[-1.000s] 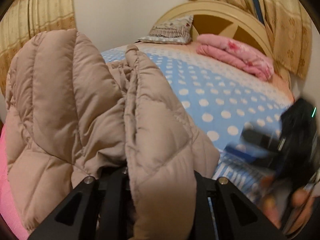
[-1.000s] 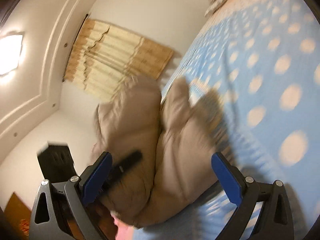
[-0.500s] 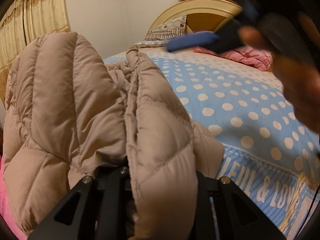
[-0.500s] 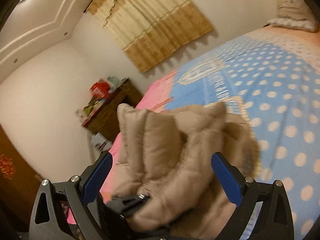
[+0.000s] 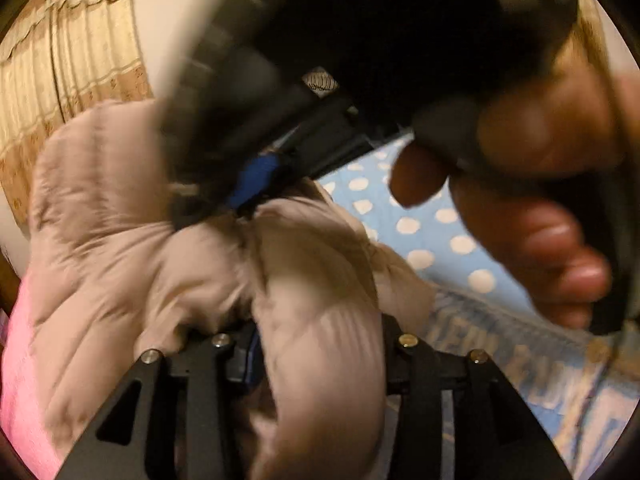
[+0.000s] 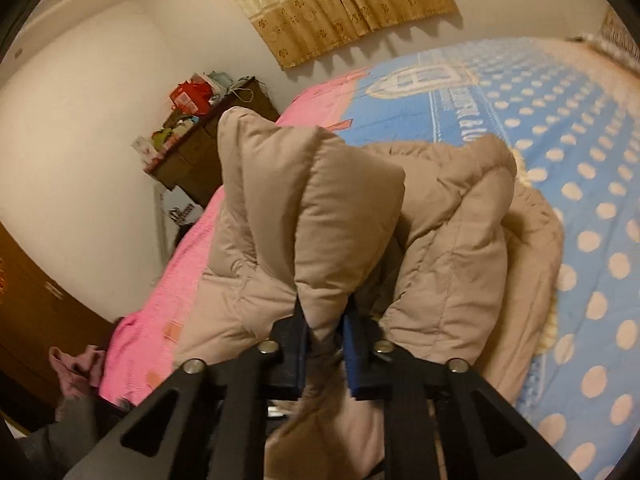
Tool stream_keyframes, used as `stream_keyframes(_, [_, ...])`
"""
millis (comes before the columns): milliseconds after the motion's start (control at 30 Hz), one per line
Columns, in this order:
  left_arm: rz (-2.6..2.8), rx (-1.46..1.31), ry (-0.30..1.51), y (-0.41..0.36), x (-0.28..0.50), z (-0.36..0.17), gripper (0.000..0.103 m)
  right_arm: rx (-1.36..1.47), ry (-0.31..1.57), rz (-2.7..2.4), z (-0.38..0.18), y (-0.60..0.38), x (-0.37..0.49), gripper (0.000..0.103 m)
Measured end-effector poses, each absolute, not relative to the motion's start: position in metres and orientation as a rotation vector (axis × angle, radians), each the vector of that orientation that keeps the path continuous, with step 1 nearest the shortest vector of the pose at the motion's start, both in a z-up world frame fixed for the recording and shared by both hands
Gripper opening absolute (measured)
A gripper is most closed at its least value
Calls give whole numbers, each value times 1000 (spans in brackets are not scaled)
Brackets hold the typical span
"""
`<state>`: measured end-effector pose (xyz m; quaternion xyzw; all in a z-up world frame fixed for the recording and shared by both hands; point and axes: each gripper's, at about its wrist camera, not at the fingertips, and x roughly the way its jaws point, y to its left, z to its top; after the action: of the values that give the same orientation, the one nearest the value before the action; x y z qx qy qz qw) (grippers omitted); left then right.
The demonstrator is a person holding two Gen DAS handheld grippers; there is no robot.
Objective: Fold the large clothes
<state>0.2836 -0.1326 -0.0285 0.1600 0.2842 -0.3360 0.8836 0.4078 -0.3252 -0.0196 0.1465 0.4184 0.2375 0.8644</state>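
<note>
On the bed, near its pink edge, a big tan puffy coat (image 6: 448,240) lies bunched up in a heap. The right gripper (image 6: 326,340) points down at it, and its blue pads have just been closing; they now pinch a fat fold of the coat tight between them. Seen from the left wrist, that same right gripper (image 5: 252,184) reaches in from the top, blurry, with a bare hand (image 5: 532,200) wrapped round its black handle on the right. The left gripper (image 5: 316,344) also tilts down toward the coat. Its jaws have just been opening, and a thick roll of the coat sits between them; the coat covers the pads, so I cannot tell if they press on it or have let go. Under the coat is a blue bedspread (image 6: 580,152) with pale dots and some printed letters, and a pink cover (image 6: 188,264) runs along the left side. Far off on the left stands a dark wooden dresser (image 6: 208,148) with clutter on top. Tan curtains (image 6: 344,4) hang on the white far wall.
</note>
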Motion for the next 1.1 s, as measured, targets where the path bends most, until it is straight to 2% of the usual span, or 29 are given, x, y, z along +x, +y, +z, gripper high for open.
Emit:
stream_keyframes(33, [-699, 316, 582, -125, 277, -23, 57, 300, 867, 486, -18, -327, 405, 11])
stream_keyframes(67, [-703, 296, 567, -116, 269, -17, 60, 291, 857, 466, -16, -330, 402, 10])
stream_keyframes(133, [-709, 251, 540, -92, 249, -2, 76, 296, 855, 449, -15, -338, 400, 9])
stream_keyframes(267, [-686, 128, 465, -43, 229, 30, 87, 310, 851, 411, -18, -355, 394, 8])
stream_keyframes(333, [-608, 70, 429, -22, 236, 42, 103, 324, 854, 385, -21, -363, 395, 8])
stream_keyframes(400, [-504, 80, 434, -12, 257, 40, 103, 330, 859, 364, -26, -371, 394, 8])
stream_keyframes(567, [-451, -31, 643, -2, 328, -3, 103, 367, 868, 310, -41, -393, 386, 8])
stream_keyframes(767, [-533, -16, 780, -43, 343, -33, 103, 406, 915, 237, -79, -417, 379, 8])
stream_keyframes(900, [-490, 121, 758, -59, 327, -40, 103, 453, 919, 213, -101, -430, 377, 6])
stream_keyframes(1067, [-497, 157, 736, -58, 326, -25, 103, 479, 920, 200, -115, -437, 375, 4])
stream_keyframes(1100, [-509, 155, 713, -55, 324, -18, 98, 480, 918, 201, -116, -437, 375, 4])
